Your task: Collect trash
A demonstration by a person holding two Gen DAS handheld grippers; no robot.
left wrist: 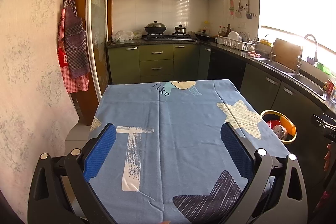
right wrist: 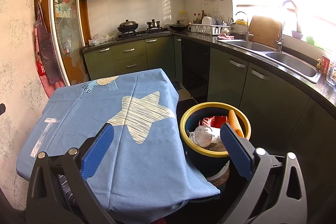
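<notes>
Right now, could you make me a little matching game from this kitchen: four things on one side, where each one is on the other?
Things:
1. crushed red can
2. apron
3. lidded wok
4. white plates

Places:
A. on the stove
B. in the yellow-rimmed bin
C. in the dish rack
D. hanging on the wall

Pairs: 1-B, 2-D, 3-A, 4-C

left gripper (left wrist: 168, 135): jaws wide apart, nothing between them
tablecloth (left wrist: 178, 119): blue, star prints
bin (left wrist: 290, 141): yellow rim, right of table, trash inside
</notes>
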